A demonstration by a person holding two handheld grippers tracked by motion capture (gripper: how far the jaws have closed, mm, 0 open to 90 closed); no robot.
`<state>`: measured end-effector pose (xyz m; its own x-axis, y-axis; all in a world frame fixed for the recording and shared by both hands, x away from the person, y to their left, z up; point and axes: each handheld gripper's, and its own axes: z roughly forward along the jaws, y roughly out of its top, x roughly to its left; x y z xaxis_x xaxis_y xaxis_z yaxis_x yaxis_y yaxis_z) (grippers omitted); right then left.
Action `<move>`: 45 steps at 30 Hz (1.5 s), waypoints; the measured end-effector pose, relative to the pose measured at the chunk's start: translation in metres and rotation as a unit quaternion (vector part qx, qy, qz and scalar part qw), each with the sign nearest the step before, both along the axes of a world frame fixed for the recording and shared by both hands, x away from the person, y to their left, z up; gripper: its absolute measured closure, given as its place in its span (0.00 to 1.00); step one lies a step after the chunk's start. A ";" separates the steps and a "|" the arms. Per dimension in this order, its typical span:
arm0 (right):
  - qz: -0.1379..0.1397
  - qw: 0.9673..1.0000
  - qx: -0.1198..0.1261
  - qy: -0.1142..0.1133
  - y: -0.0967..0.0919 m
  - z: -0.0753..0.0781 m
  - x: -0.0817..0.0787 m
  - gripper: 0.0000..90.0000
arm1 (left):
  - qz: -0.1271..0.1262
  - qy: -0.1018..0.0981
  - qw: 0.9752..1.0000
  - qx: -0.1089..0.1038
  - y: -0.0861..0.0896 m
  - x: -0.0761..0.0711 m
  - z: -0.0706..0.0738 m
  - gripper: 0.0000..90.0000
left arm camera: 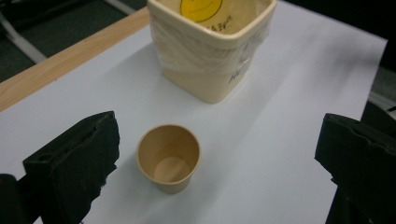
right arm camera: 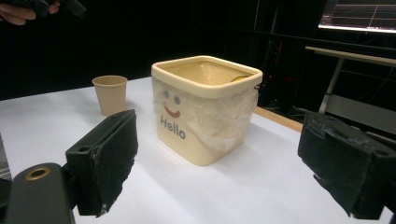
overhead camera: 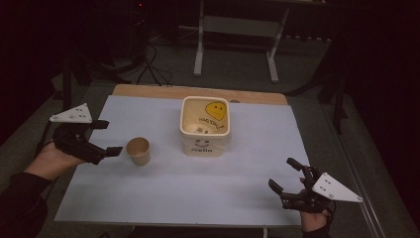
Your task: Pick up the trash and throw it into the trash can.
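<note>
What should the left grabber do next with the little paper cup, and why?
Probably ease the left gripper forward until its open jaws sit either side of the paper cup, then close gently. The cup stands upright, empty and untouched just ahead of it, beside the cream bin.

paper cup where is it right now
The paper cup stands upright on the white sheet, left of the cream bin, just ahead of the open left gripper.

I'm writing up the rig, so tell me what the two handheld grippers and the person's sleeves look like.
Both the left gripper and the right gripper are black, each with two blocky, rough-edged padded jaws and a pale grey three-cornered plate carrying small dots. The left sleeve is dark.
</note>
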<state>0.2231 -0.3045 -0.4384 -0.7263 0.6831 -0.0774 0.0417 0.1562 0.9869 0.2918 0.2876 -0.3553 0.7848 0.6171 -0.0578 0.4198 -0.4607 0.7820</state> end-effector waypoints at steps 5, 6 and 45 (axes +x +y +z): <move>0.001 1.000 0.001 0.001 0.000 0.000 0.000 0.13 | -0.015 0.022 0.999 0.035 -0.007 0.007 0.000 0.02; 0.001 1.000 0.002 0.002 0.000 0.000 0.000 0.13 | -0.013 0.021 0.999 0.040 -0.009 0.008 0.000 0.02; 0.021 0.999 -0.017 0.018 0.005 -0.004 0.003 0.13 | -0.055 0.134 0.962 0.230 -0.059 0.072 -0.048 0.01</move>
